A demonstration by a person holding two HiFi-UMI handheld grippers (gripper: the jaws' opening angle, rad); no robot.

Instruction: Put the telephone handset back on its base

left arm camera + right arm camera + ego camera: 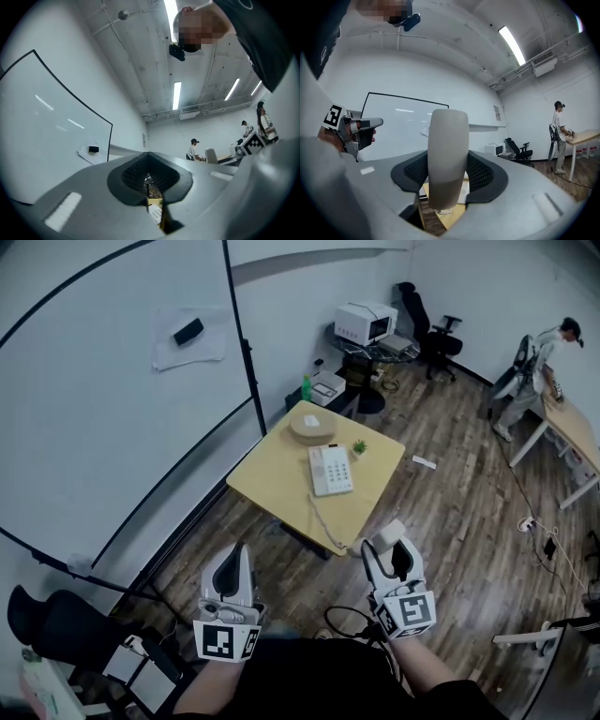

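Off the base (pixel 331 470), handset (pixel 448 154) (pale) in right hand-held gripper (pixel 390 559).

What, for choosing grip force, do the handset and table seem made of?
Handset: probably moulded plastic, off-white, smooth with a dull sheen and rounded edges. Table: pale yellowish wood or laminate; flat even top, no grain visible from here, so uncertain.

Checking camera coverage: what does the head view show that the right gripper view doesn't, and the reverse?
Head view only: the telephone's keypad, its coiled cord, a small potted plant. Right gripper view only: the ceiling light and the jaws pressed on both sides of the handset. Both: handset, yellow table, left gripper.
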